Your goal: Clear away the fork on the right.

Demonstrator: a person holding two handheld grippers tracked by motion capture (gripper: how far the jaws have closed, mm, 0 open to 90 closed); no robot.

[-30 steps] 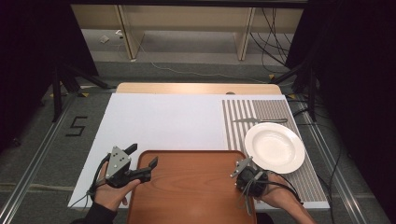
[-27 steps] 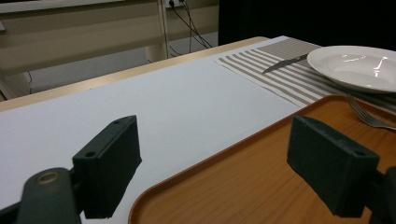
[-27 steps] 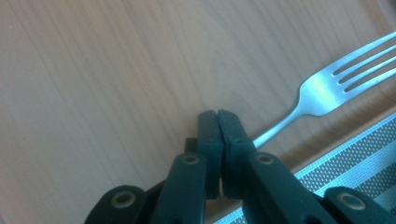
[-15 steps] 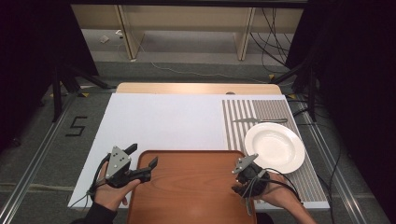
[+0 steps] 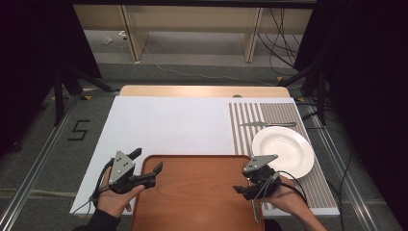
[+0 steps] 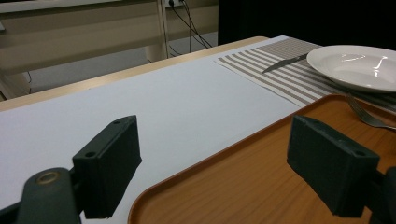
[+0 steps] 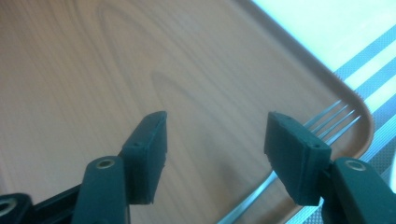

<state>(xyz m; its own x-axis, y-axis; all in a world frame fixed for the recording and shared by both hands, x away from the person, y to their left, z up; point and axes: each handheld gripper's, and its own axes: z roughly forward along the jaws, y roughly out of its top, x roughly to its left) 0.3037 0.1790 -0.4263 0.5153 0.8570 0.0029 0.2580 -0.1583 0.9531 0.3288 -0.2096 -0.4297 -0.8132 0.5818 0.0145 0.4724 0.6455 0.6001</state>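
Now the right gripper (image 7: pixel 212 154), jaws just opening, is hovering beside a fork (image 7: pixel 322 125) lying at the wooden tray's (image 5: pixel 192 192) right rim; the left gripper (image 6: pixel 215 163) is gaping.

On the bench (image 5: pixel 168 125), the tray (image 5: pixel 197 192) sat at the near edge, between the left gripper (image 5: pixel 144 168) at its left rim and the right gripper (image 5: pixel 243 185) at its right. A fork (image 7: pixel 327 123) lay along the tray's right edge. The plate (image 5: pixel 283 151) rested on the mat (image 5: pixel 250 122) just right of the tray, with a knife (image 5: pixel 267 124) behind it.
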